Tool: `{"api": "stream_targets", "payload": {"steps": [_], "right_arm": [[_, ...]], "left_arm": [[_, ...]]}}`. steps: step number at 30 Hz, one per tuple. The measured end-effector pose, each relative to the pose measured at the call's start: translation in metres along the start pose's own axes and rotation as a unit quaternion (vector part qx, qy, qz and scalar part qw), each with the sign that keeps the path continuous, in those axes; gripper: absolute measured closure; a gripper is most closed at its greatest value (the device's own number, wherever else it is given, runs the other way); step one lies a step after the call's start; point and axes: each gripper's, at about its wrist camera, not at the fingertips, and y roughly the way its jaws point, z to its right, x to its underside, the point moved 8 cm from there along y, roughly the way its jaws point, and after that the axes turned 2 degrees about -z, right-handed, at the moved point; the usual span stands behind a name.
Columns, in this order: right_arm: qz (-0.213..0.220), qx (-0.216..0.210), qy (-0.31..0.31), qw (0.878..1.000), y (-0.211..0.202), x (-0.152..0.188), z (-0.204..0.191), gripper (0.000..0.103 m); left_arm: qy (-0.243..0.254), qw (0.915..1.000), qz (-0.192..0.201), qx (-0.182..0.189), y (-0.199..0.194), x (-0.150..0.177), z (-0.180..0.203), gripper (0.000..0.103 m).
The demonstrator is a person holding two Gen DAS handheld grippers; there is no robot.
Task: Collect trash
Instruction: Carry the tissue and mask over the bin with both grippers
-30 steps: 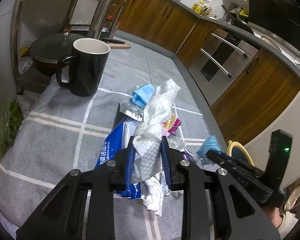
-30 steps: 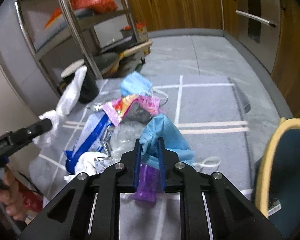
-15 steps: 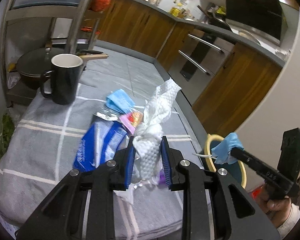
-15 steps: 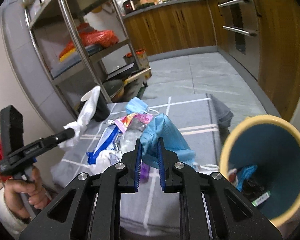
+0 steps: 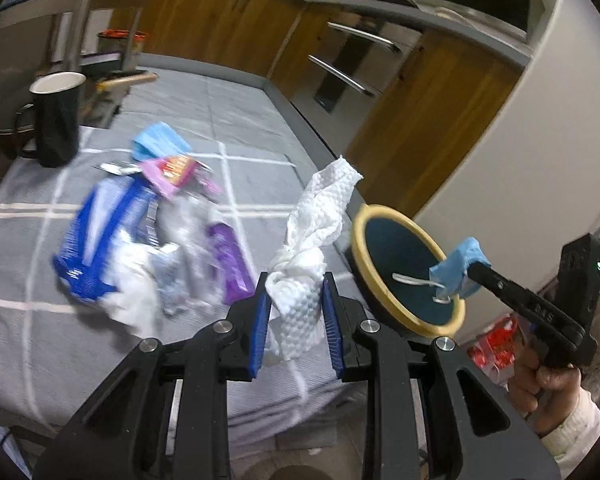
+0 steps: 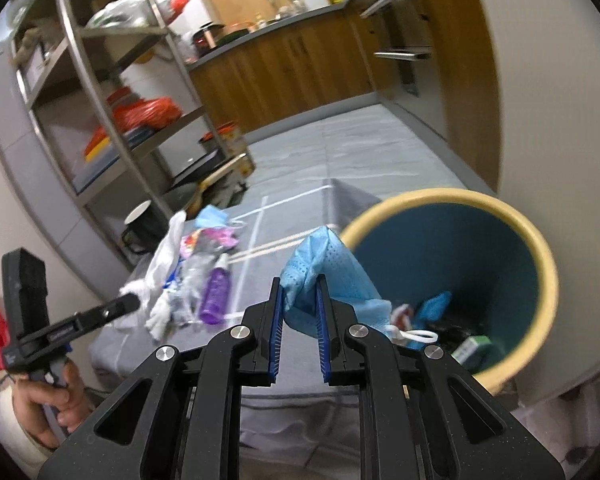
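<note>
Right wrist view: right tongs pinching blue face mask over rim of bin; drop step in hand. Left tongs pinching paper towel, just beside bin. Next: spread right tongs, then carry towel over opening. Rest of trash on worktop.

Right gripper carried the blue face mask from the tabletop litter to above the yellow-rimmed teal bin; left gripper lifted the white paper towel.

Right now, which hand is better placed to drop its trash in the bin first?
Right. The right gripper holds the blue mask at the bin's open mouth, while the left gripper holds the paper towel over the table edge.
</note>
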Motion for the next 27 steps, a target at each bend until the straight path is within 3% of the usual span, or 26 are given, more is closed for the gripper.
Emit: {"api": "stream_targets", "payload": {"steps": [9, 15, 27], "right_arm": [[0.014, 0.020, 0.053, 0.998, -0.006, 0.008, 0.048, 0.087], [0.021, 0.014, 0.077, 0.997, -0.003, 0.007, 0.065, 0.087], [-0.013, 0.014, 0.161, 0.987, 0.013, 0.025, 0.106, 0.087]], "left_arm": [[0.049, 0.9976, -0.044, 0.020, 0.039, 0.019, 0.055, 0.079], [0.063, 0.9958, -0.058, 0.031, 0.065, 0.010, 0.086, 0.079], [0.090, 0.9893, -0.103, 0.051, 0.137, 0.002, 0.157, 0.078]]}}
